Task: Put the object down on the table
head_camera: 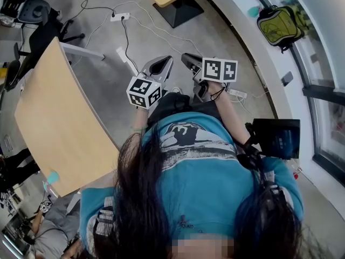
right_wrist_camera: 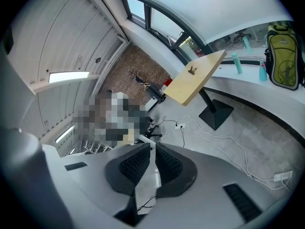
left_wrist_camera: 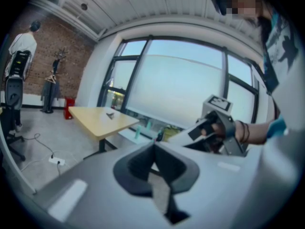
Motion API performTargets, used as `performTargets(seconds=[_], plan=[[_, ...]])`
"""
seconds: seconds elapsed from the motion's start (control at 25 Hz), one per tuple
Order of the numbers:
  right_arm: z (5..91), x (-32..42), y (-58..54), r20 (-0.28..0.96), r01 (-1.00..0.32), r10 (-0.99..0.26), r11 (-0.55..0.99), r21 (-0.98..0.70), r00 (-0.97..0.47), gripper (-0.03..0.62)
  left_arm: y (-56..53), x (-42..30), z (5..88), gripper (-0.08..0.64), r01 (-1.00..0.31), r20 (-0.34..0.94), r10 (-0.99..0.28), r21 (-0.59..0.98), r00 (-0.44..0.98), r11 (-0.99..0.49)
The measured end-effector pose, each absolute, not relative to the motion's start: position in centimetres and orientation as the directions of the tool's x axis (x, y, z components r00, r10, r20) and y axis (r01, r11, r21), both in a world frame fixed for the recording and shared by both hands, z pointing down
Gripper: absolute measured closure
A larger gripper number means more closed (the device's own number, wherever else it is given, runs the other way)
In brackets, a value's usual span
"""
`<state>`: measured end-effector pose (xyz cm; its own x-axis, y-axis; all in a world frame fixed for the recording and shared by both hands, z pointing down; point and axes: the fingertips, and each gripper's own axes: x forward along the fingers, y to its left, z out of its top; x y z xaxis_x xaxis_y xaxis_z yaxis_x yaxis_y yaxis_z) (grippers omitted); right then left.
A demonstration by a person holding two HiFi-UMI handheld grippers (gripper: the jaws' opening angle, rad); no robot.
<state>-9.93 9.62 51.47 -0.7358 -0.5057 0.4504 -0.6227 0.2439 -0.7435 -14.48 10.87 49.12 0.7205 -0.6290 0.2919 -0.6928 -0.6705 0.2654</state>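
On window ledge, green backpack beside teal bottles, contents hidden

A dark item on the far table is unidentifiably small.

The table is showing a pale, plain wood top, and the floor beside it is looking mottled grey. The person is wearing a teal shirt with a grey-and-white print. The marker cubes on the grey left gripper and right gripper are showing black squares on white. Well apart from the table, a backpack is showing yellow-green with black trim.
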Motion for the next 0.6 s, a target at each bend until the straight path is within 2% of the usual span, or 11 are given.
performTargets(seconds=[0.6], plan=[[51.6,-10.0,8.8,0.465,-0.639,-0.495,0.273,-0.719,-0.734,0.549,9.6,-15.0,49.0,0.557,-0.712,0.277,-0.656,0.254,0.702,-0.655]])
